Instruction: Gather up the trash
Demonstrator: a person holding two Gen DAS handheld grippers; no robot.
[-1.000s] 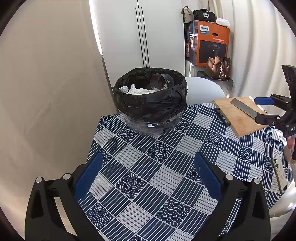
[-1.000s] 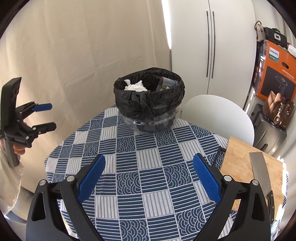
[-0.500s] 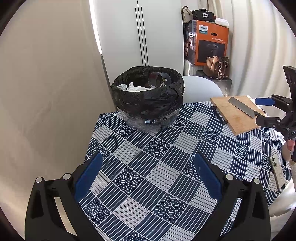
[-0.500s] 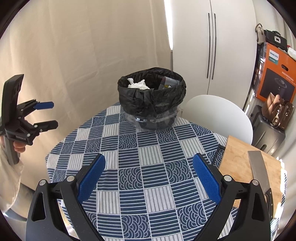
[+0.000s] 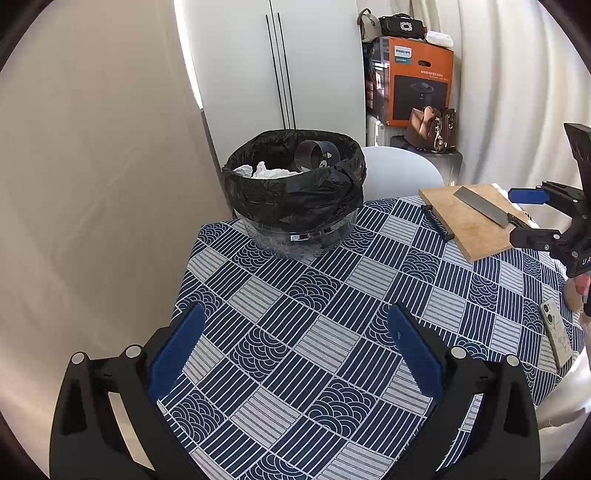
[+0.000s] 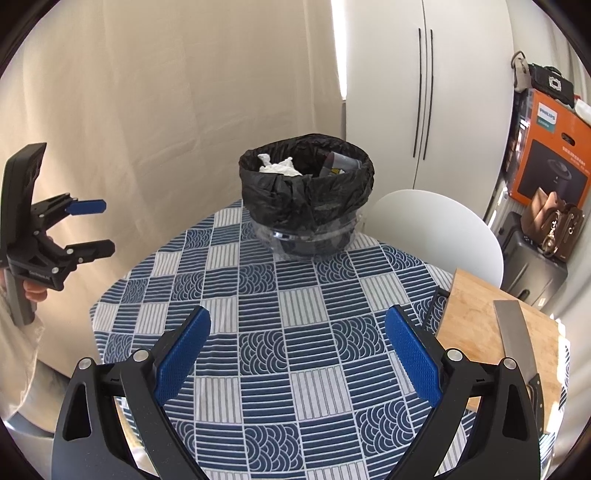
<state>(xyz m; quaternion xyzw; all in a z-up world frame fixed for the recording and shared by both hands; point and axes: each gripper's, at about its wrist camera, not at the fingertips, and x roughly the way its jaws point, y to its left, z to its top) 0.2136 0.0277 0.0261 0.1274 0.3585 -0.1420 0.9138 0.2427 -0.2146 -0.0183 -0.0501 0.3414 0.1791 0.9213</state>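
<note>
Desk [image 5: 332,332]: covered by a blue-and-white patchwork-pattern cloth.
Wooden cutting board [image 5: 469,218]: flat on the desk's right side, one corner over the cloth edge.
Cleaver [image 5: 480,205]: lying diagonally on the board, blade flat, dark handle toward the near edge.
Phone [image 5: 556,334]: pale patterned case, face down near the desk's right rim.
White chair [image 6: 436,229]: rounded back, behind the desk.
White cabinet [image 6: 424,92]: two doors with thin dark vertical handles.
Orange appliance box [image 5: 419,81]: printed "PHILIPS", stacked by the curtain; black bag [image 5: 400,26] on top.
Brown handbags [image 5: 432,129]: below the box, on a dark case.
</note>
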